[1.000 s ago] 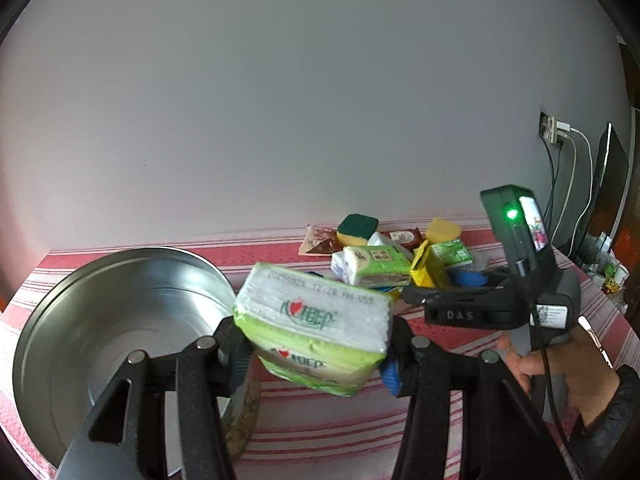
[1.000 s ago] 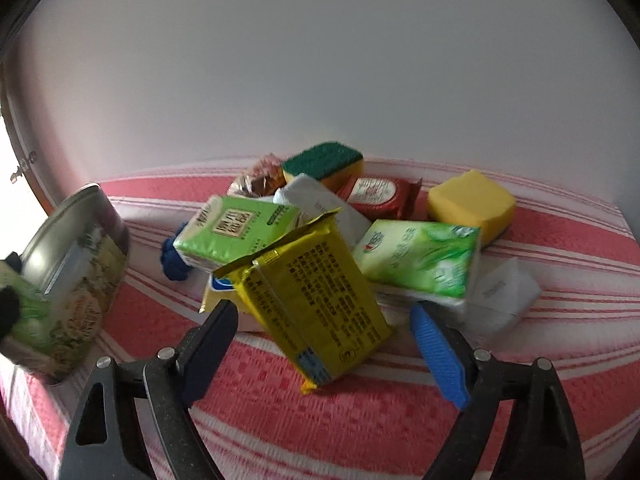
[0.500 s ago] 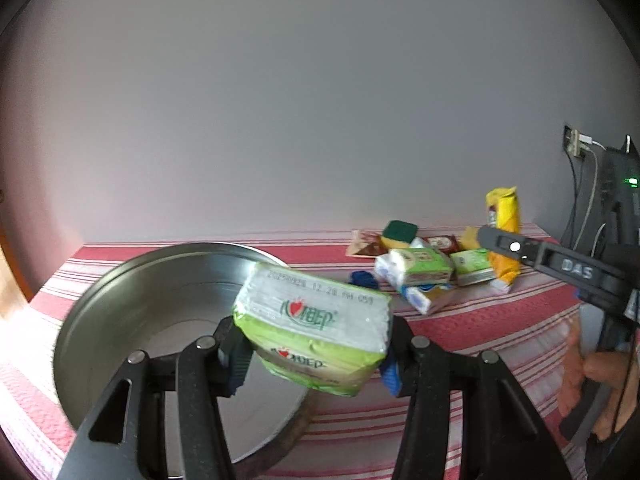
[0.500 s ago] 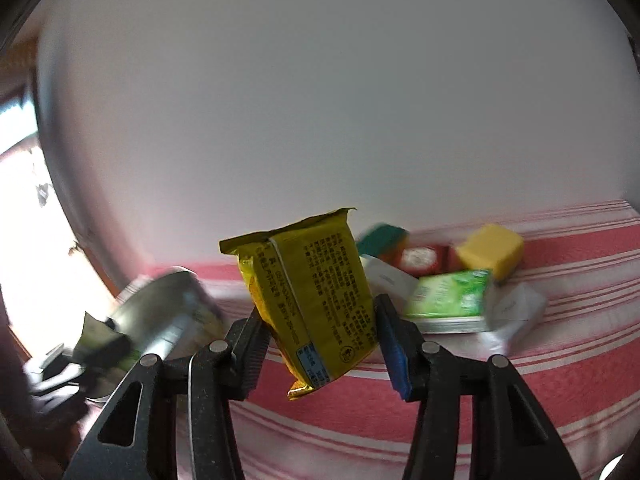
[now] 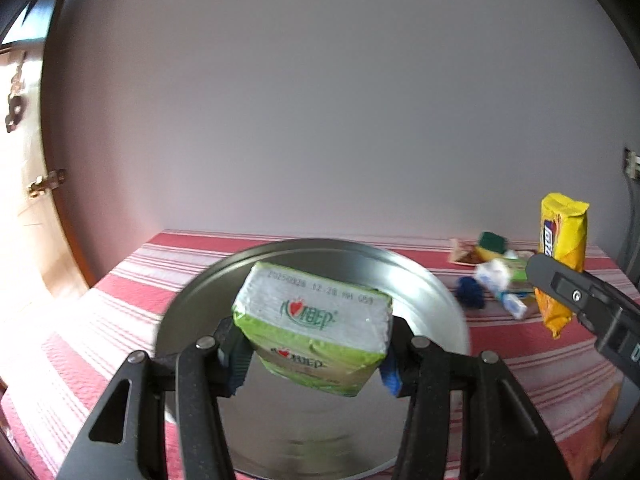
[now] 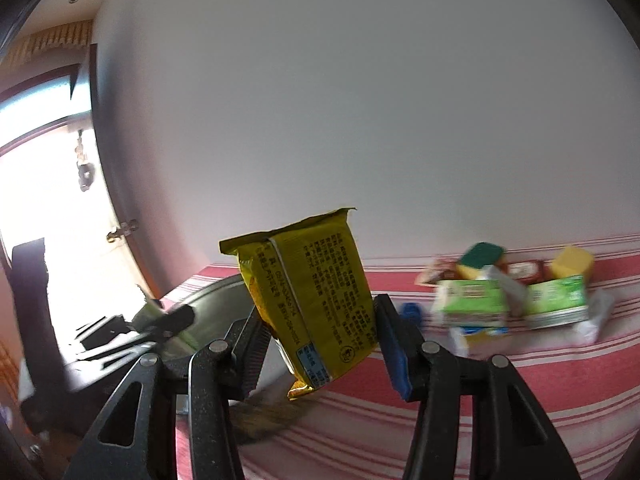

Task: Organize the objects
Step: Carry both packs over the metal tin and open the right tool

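left gripper (image 5: 312,354): squeezing green tissue pack (image 5: 314,322), metal bowl (image 5: 432,292) just past its jaws | right gripper (image 6: 320,340): squeezing yellow packet (image 6: 316,300)

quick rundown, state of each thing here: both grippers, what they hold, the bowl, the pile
left gripper: shut on the tissue pack
tissue pack: held, lifted over the metal bowl
metal bowl: upright on the striped cloth, nothing seen inside
right gripper: shut on the yellow packet
yellow packet: held, lifted off the cloth, sealed
pile of packs and sponges: lying on the cloth, blurred
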Motion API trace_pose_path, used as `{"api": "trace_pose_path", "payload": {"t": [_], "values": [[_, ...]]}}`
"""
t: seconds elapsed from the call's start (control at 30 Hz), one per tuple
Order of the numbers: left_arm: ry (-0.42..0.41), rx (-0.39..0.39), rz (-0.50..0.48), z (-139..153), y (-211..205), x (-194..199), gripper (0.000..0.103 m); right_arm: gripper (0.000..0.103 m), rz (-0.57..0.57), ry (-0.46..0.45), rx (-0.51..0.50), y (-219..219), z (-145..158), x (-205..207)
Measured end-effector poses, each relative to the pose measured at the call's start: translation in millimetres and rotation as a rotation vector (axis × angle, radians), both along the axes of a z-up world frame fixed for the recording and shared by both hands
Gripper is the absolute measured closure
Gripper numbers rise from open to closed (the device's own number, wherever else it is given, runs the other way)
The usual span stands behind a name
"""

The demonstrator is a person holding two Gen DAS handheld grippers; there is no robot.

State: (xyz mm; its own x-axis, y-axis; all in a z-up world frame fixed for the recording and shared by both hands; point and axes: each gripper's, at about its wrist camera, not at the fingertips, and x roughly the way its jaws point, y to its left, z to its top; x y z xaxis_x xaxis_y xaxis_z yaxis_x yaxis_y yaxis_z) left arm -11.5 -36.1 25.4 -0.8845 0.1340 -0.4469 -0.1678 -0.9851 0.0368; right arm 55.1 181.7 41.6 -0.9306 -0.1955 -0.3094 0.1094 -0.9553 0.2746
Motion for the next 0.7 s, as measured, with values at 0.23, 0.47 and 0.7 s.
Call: {"api": "trace_pose_path", "payload": {"t": [0.23,0.47,0.7], "values": [[-0.038,-0.008,0.095,-2.6,-33.6,-21.6,0.052,0.05,0.053,-0.01,-0.017,-55.1,2.5,-44.9],[-0.066,-0.022,0.156,-14.0,-45.5,-40.7,0.052,0.05,0.035,-0.054,0.064,-86.0,-12.3,-77.4],[-0.103,-0.047,0.173,-26.4,-44.3,-48.0,0.052,0.05,0.019,-0.095,0.105,-87.0,-25.8,-87.0]]}}
